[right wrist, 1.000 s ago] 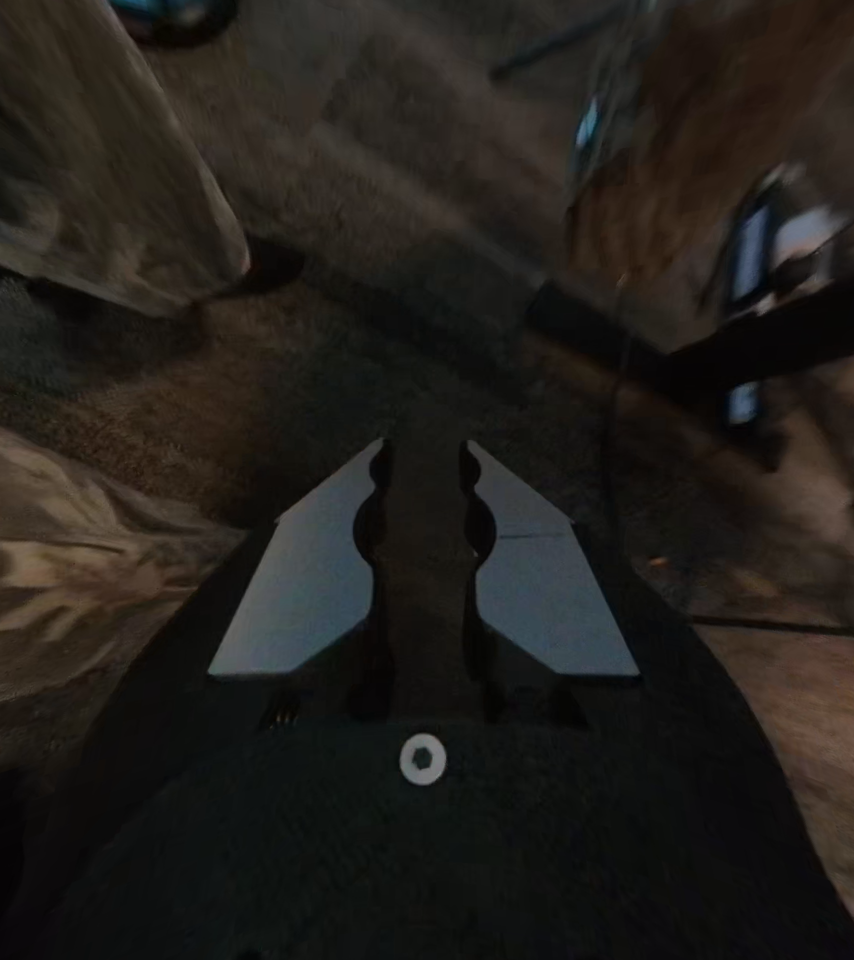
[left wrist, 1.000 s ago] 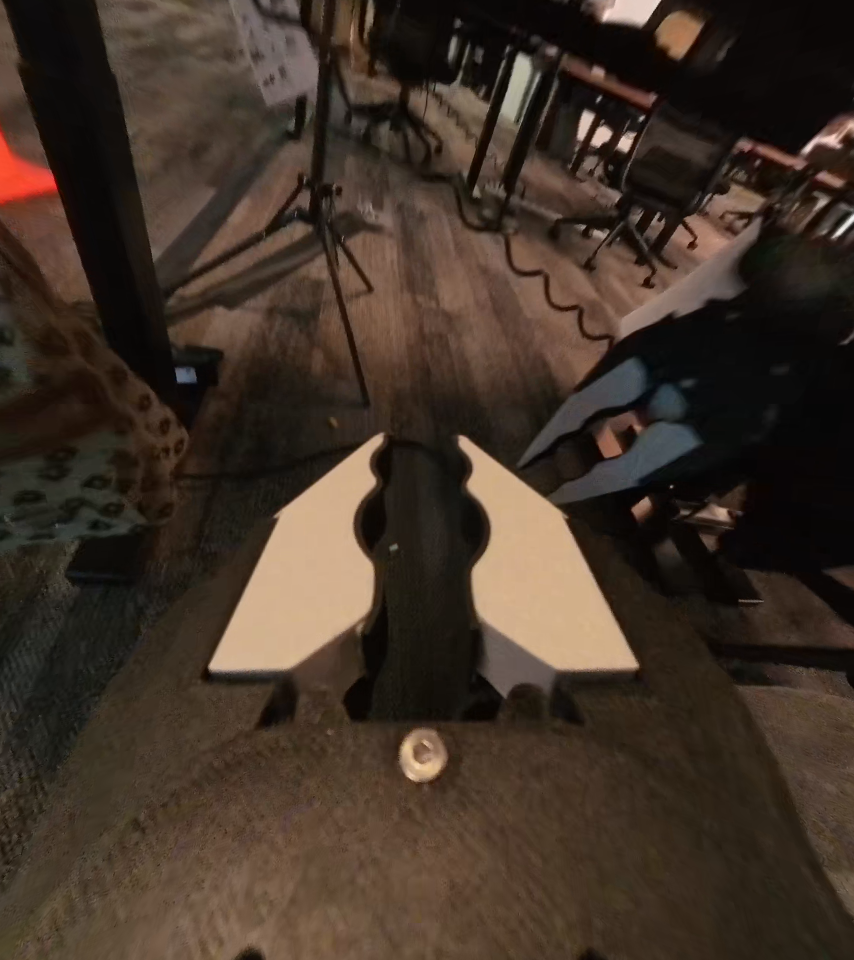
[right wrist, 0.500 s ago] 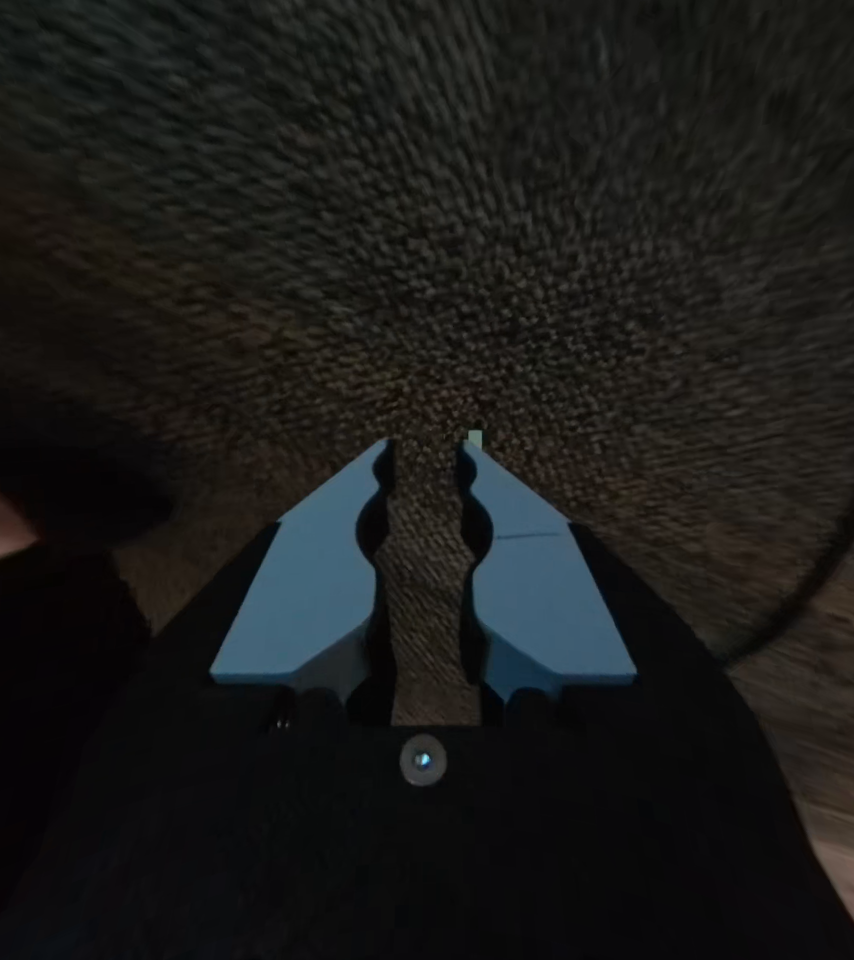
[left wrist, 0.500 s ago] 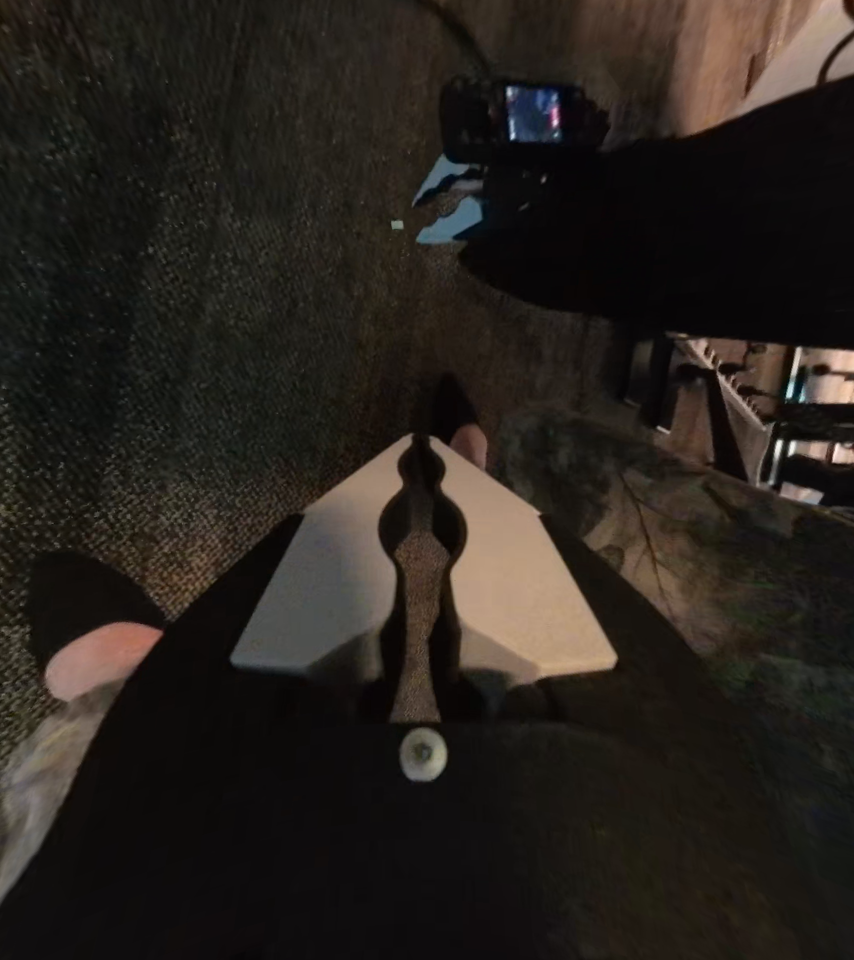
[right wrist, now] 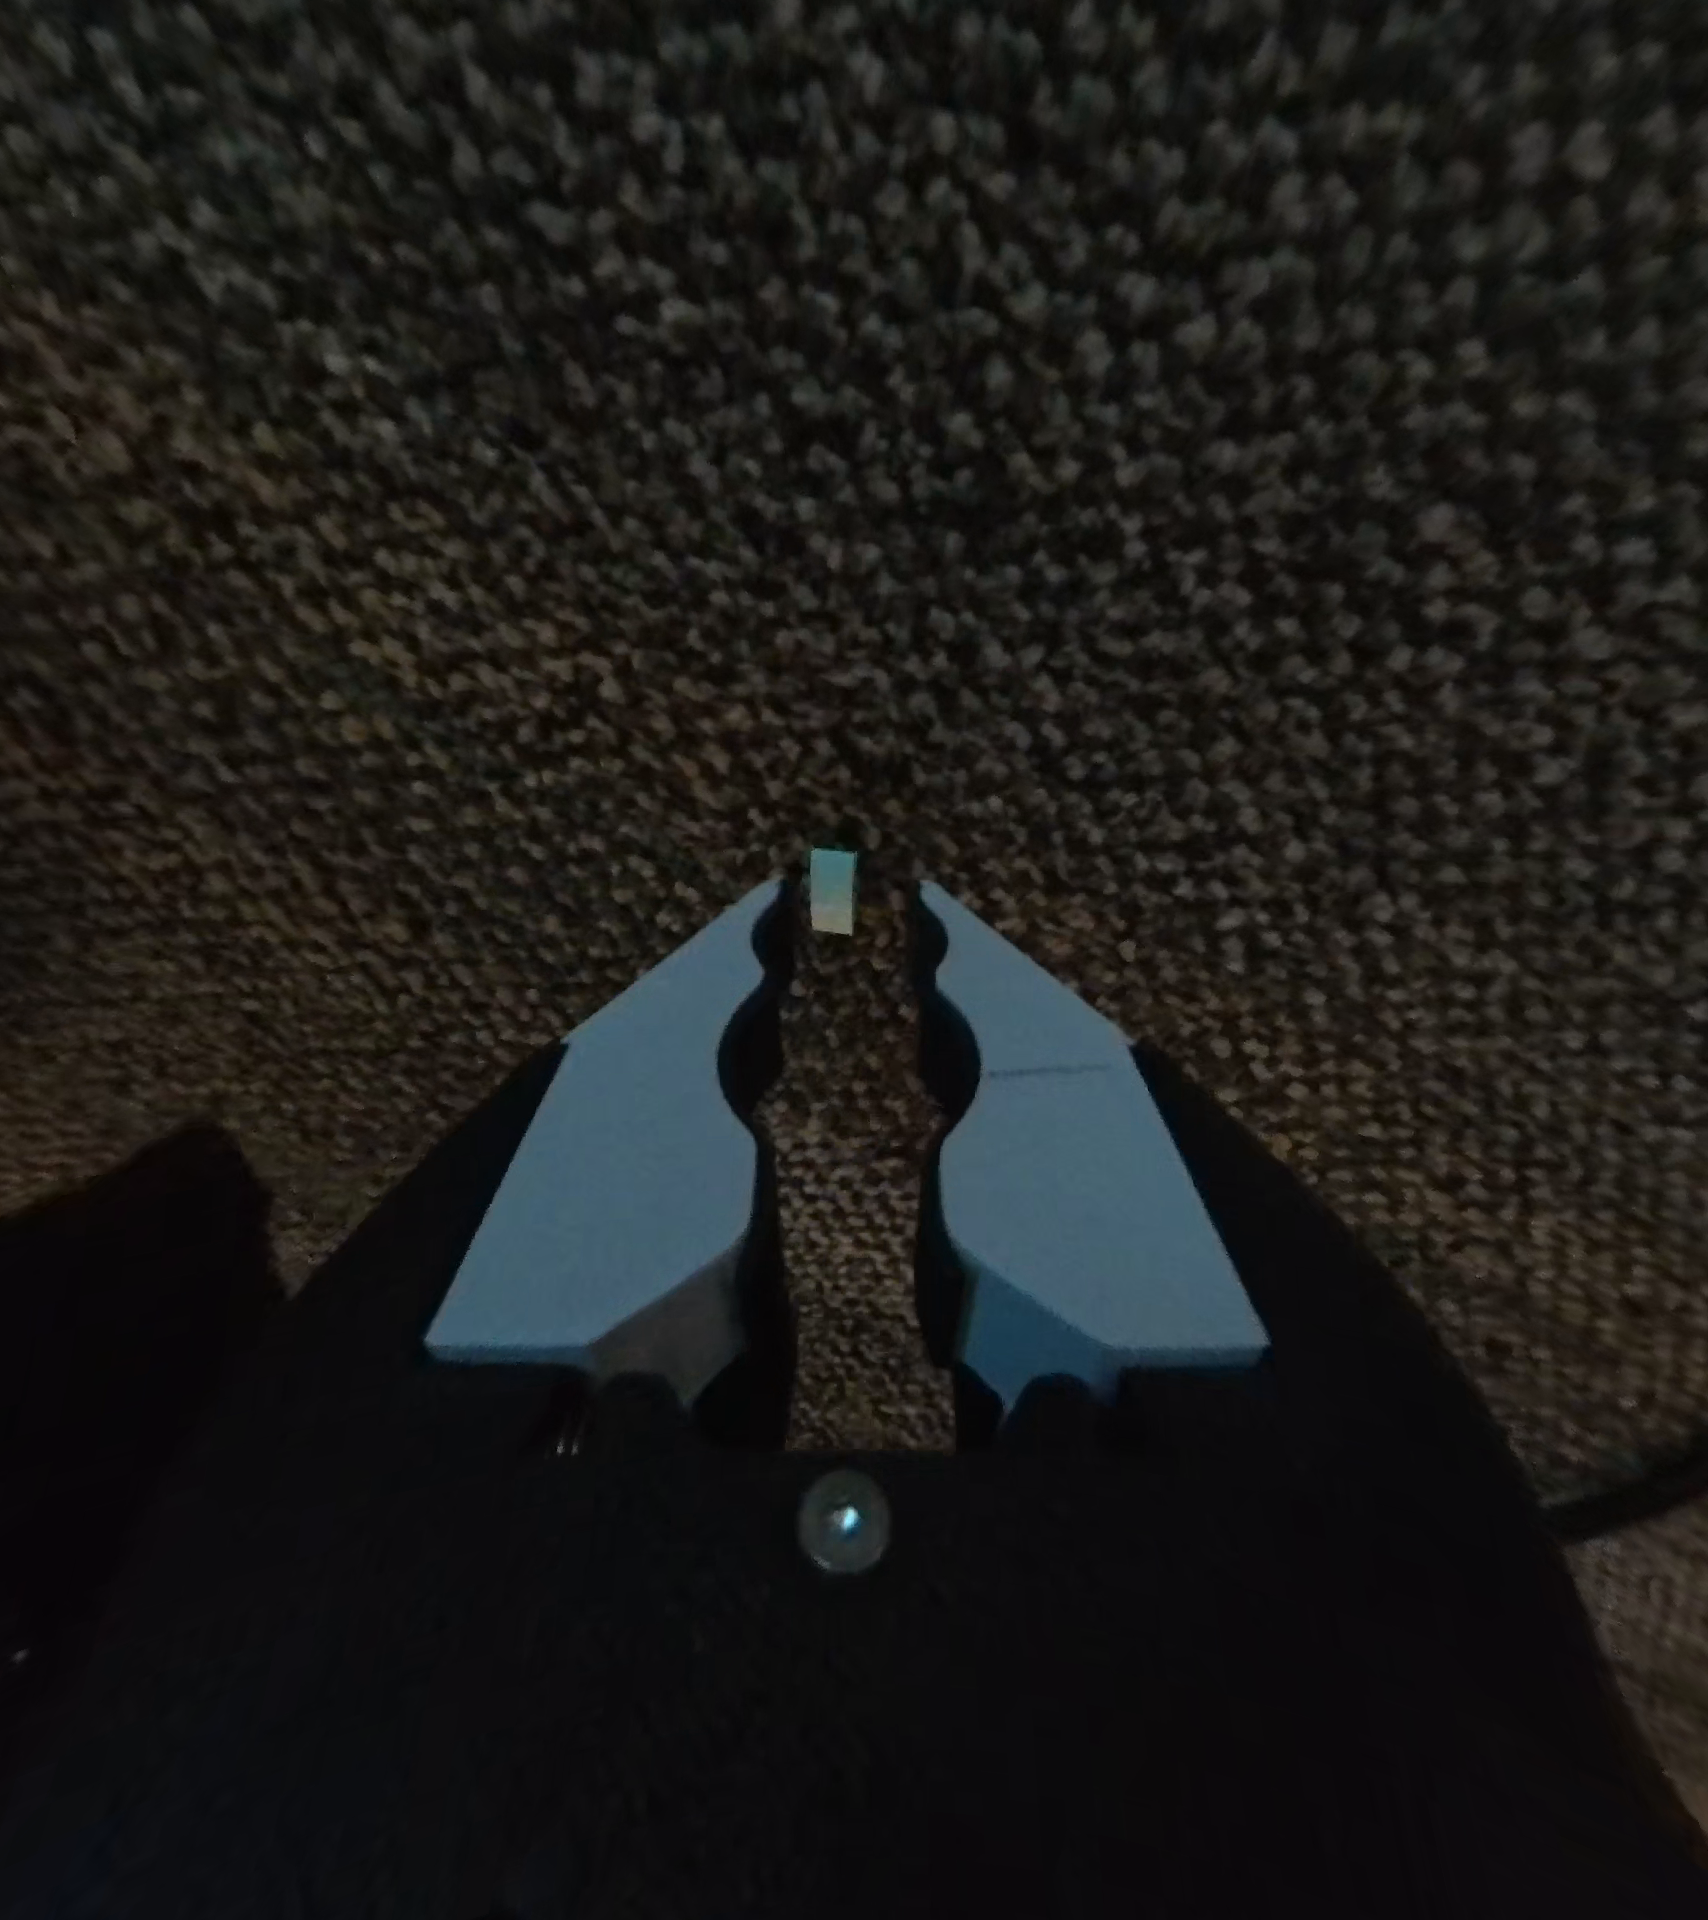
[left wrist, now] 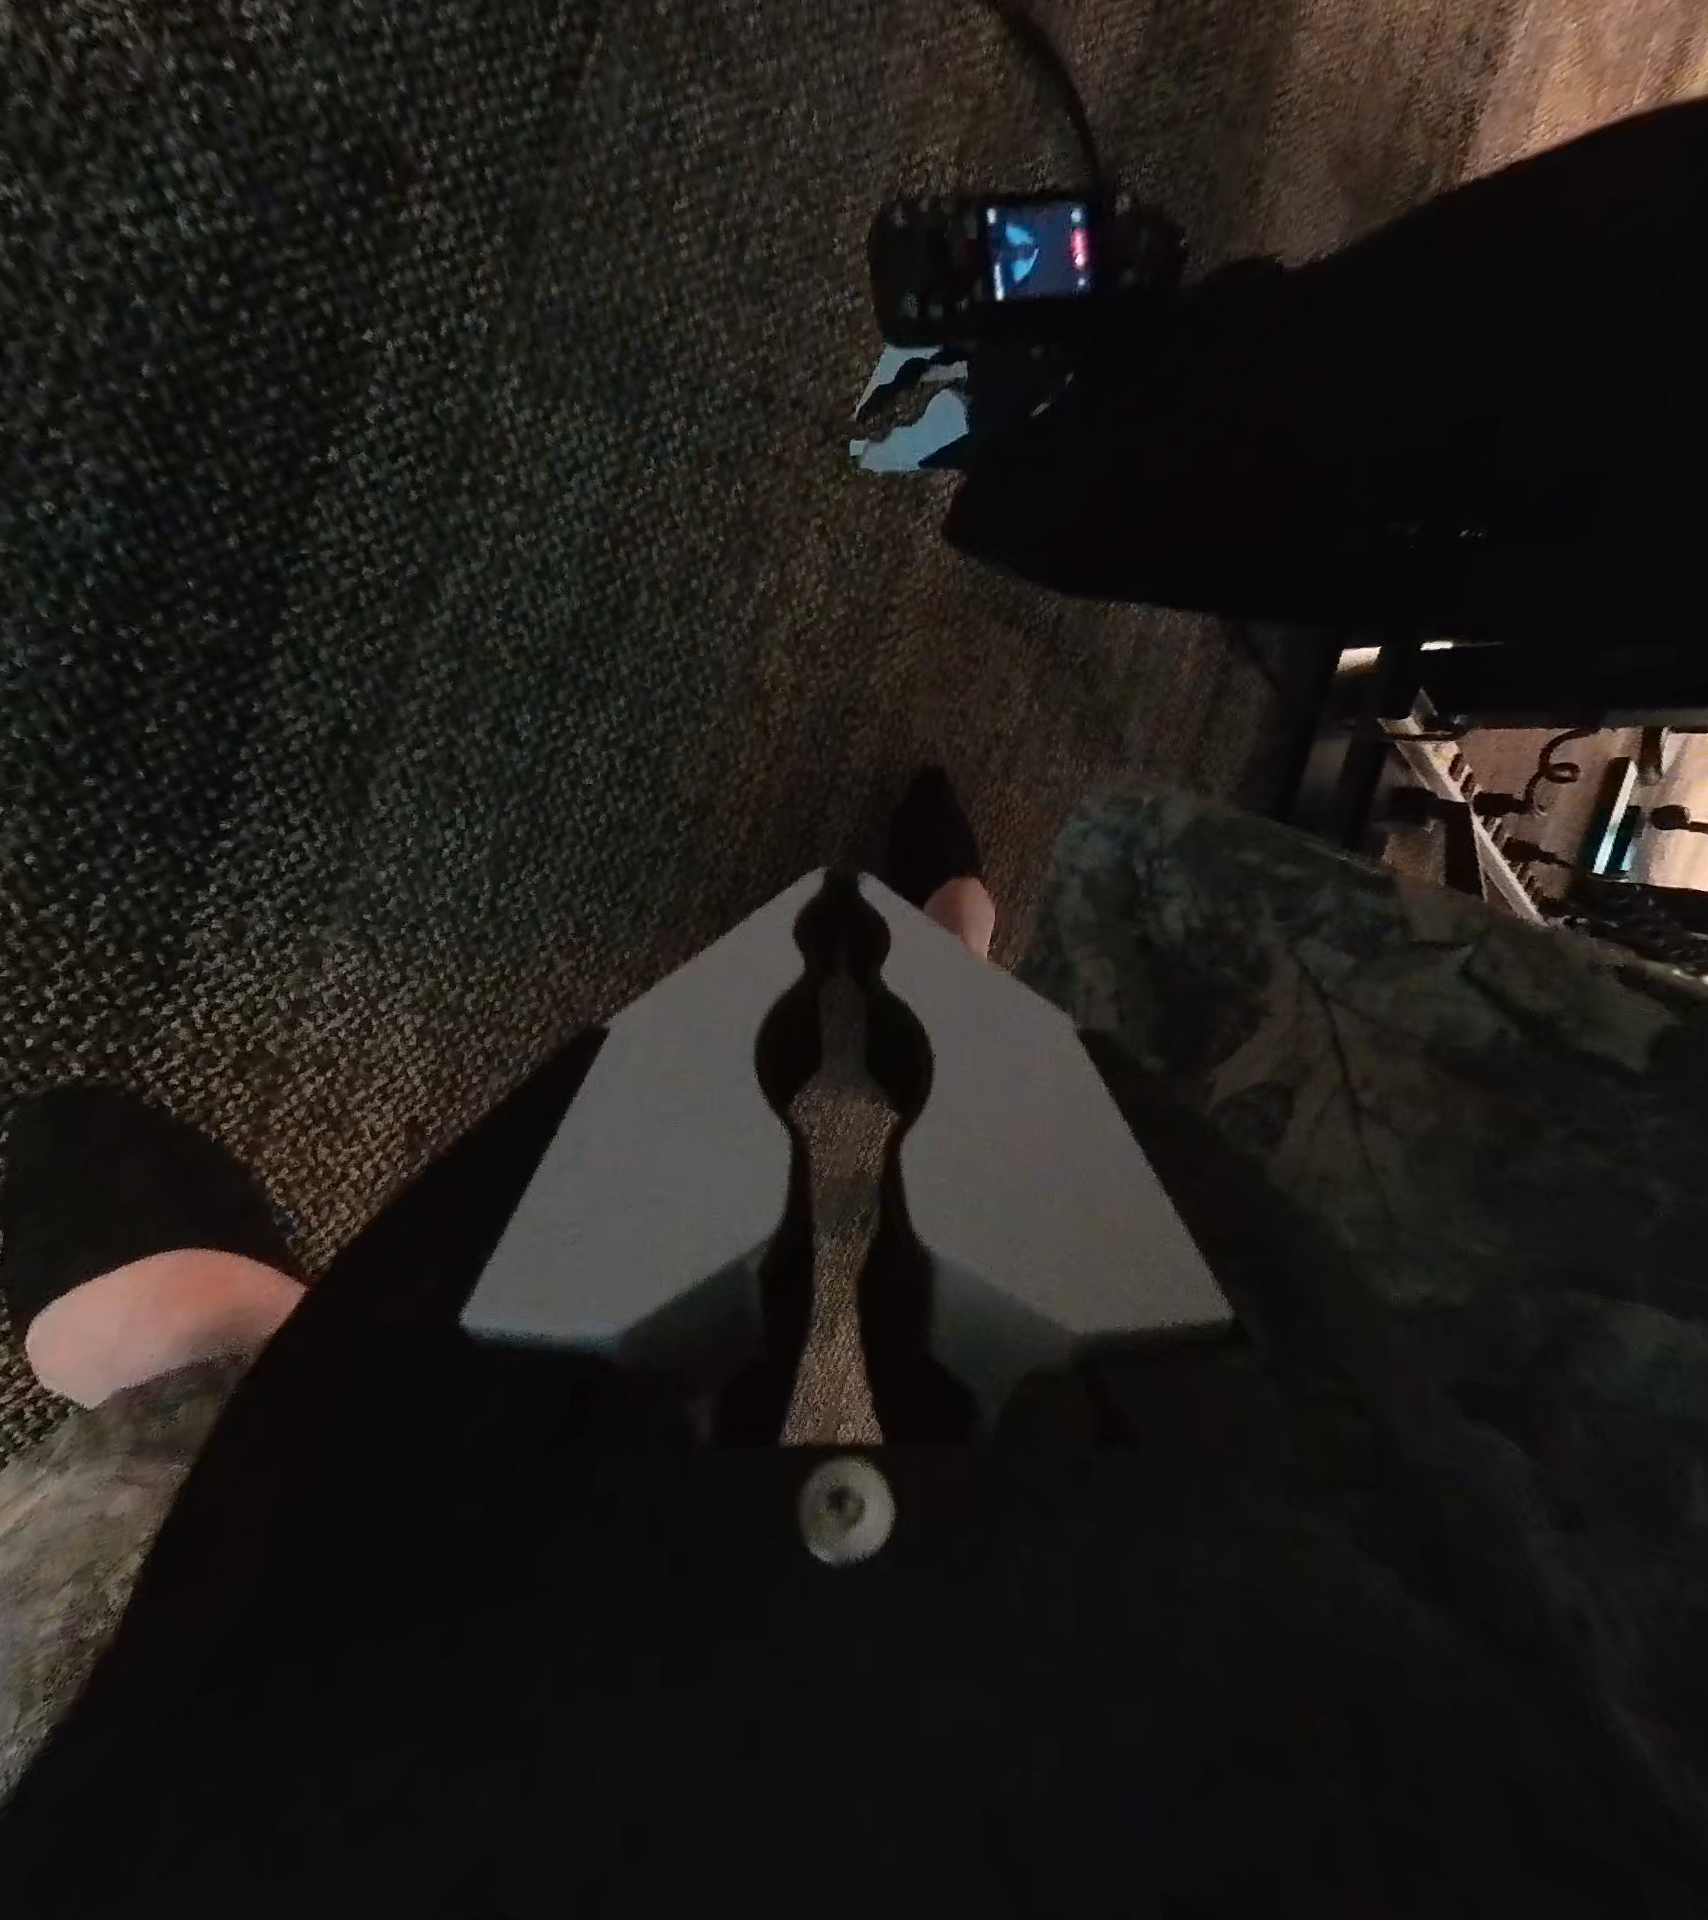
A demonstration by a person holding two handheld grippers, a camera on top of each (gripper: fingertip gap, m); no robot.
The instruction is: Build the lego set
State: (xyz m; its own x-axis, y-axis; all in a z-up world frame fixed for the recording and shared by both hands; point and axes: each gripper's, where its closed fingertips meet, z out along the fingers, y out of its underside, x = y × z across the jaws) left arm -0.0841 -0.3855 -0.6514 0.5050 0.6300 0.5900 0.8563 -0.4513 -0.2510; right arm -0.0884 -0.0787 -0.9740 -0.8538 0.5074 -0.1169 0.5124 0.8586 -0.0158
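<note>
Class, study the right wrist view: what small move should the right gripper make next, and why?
Probably ease forward and close. The right gripper is open over the carpet, and the small pale piece lies between its fingertips, not yet pinched.

the small pale green-white piece (right wrist: 832, 891) on the dark speckled carpet (right wrist: 829, 416) is too small to identify. the far black gripper with blue-white fingers (left wrist: 907, 410) is mostly lost in shadow.
</note>
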